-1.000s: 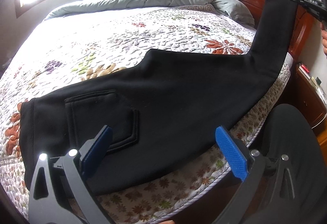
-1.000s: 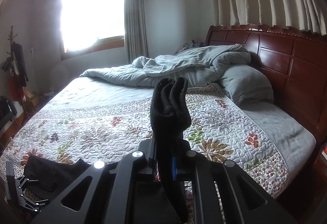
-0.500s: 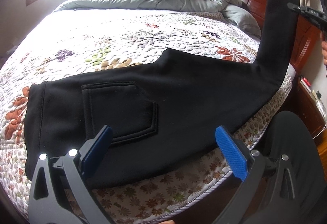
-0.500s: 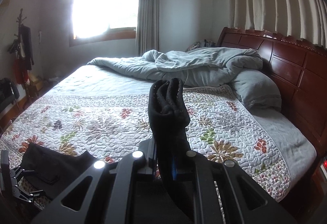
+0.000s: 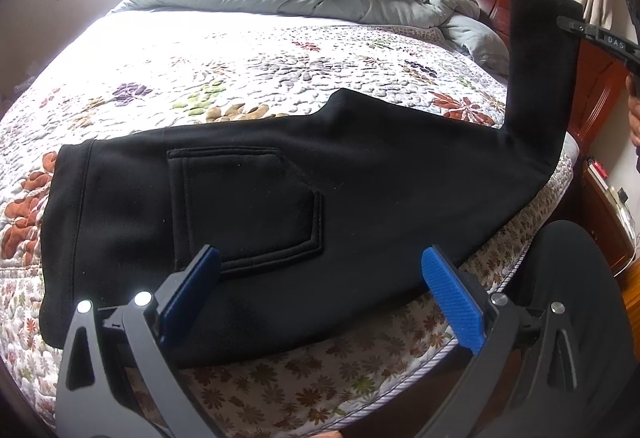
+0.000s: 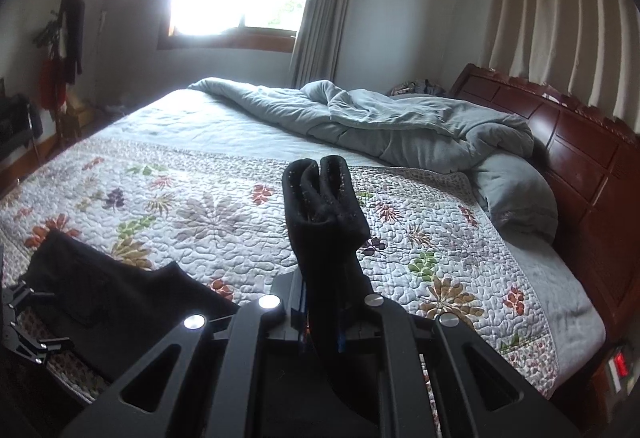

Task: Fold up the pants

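Black pants [image 5: 280, 198], folded lengthwise, lie along the near edge of the bed on a floral quilt [image 5: 240, 78], waistband to the left, patch pocket [image 5: 244, 206] facing up. The leg end [image 6: 320, 206] rises off the quilt at the right, clamped between the closed fingers of the right gripper [image 6: 322, 322]. The left gripper [image 5: 320, 290], its blue pads [image 5: 452, 298] spread wide apart, hovers over the pants' near edge, holding nothing. A rumpled grey duvet [image 6: 380, 122] lies far across the bed against the wooden headboard [image 6: 580, 142].
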